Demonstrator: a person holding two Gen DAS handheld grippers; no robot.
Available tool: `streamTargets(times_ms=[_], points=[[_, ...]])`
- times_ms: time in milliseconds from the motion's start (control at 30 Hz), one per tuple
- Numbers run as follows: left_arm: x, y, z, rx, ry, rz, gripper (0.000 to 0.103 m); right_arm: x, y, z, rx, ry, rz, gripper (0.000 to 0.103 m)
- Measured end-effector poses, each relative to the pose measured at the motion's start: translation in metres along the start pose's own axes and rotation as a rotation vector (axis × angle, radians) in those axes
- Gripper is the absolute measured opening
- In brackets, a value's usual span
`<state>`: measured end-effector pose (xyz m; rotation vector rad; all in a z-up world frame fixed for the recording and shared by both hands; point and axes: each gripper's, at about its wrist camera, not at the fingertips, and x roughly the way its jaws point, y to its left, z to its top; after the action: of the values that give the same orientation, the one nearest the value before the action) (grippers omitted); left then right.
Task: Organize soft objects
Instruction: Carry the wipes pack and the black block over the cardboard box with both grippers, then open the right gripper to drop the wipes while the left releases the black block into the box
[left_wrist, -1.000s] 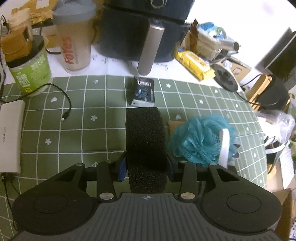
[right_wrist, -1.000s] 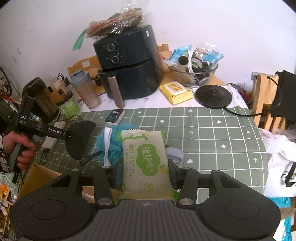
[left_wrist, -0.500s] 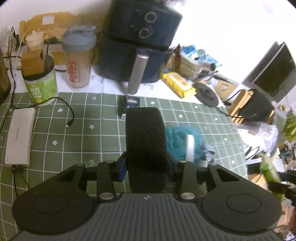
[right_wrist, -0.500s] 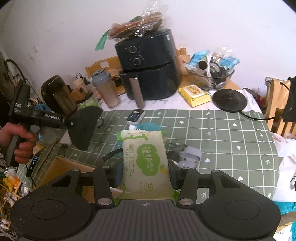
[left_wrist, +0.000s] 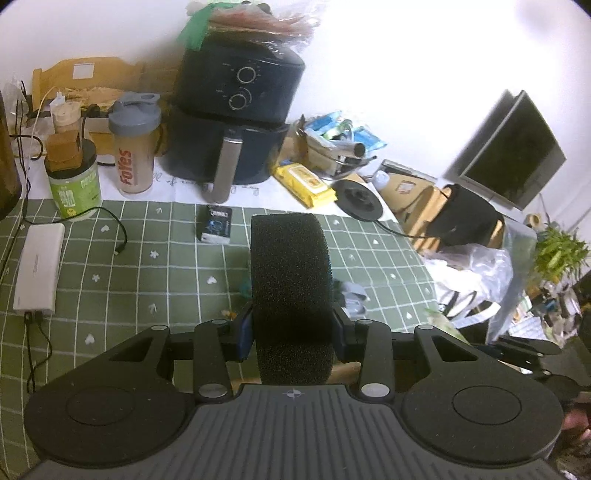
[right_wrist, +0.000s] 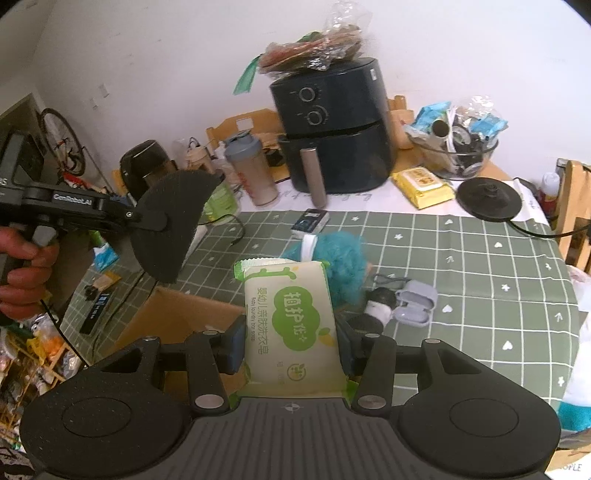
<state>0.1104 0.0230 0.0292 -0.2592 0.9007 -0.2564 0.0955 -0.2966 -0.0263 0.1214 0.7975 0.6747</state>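
The left gripper (left_wrist: 291, 328) had its jaws pressed on a black sponge (left_wrist: 290, 291) and held it above the bench (left_wrist: 147, 273). The right gripper (right_wrist: 291, 347) had its jaws closed on a green and white soap pack (right_wrist: 291, 321), over the bench edge and an open cardboard box (right_wrist: 177, 314). Just behind the pack a teal bath pouf (right_wrist: 340, 258) lay on the green checked cloth, near a grey case (right_wrist: 413, 306). A dark air fryer (right_wrist: 332, 125) stood further back

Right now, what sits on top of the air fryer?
A clear plastic bag of flat reddish-brown pieces rests on the air fryer, a green tag hanging off it. The contents are unclear.
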Motion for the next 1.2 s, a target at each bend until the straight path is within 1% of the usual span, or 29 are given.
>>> streamTargets(times_ms=[167, 433, 567, 633, 667, 700, 800, 1000, 1200], points=[[-0.007, -0.009, -0.019, 0.001, 0.02, 0.008, 0.04, -0.001, 0.007, -0.008, -0.012, 0.012, 0.023, 0.051], [-0.005, -0.015, -0.054, -0.004, 0.064, 0.084, 0.04, -0.004, 0.017, -0.018, -0.025, 0.025, 0.053, 0.051], [0.003, -0.016, -0.069, -0.003, 0.105, 0.123, 0.043, -0.004, 0.021, -0.024, -0.03, 0.036, 0.063, 0.051], [0.005, -0.018, -0.075, 0.0, 0.12, 0.152, 0.052, -0.004, 0.023, -0.027, -0.036, 0.044, 0.065, 0.051], [0.005, -0.017, -0.078, -0.008, 0.123, 0.164, 0.063, -0.004, 0.024, -0.028, -0.038, 0.047, 0.066, 0.051], [0.004, -0.016, -0.081, -0.018, 0.122, 0.167, 0.069, -0.005, 0.024, -0.029, -0.039, 0.05, 0.067, 0.051], [0.001, -0.018, -0.087, -0.037, 0.12, 0.158, 0.069, -0.005, 0.025, -0.033, -0.036, 0.057, 0.067, 0.051], [-0.002, -0.024, -0.096, -0.067, 0.116, 0.172, 0.069, -0.005, 0.026, -0.039, -0.035, 0.067, 0.065, 0.051], [-0.008, -0.028, -0.099, -0.077, 0.1, 0.184, 0.069, -0.006, 0.03, -0.035, -0.053, 0.062, 0.079, 0.051]])
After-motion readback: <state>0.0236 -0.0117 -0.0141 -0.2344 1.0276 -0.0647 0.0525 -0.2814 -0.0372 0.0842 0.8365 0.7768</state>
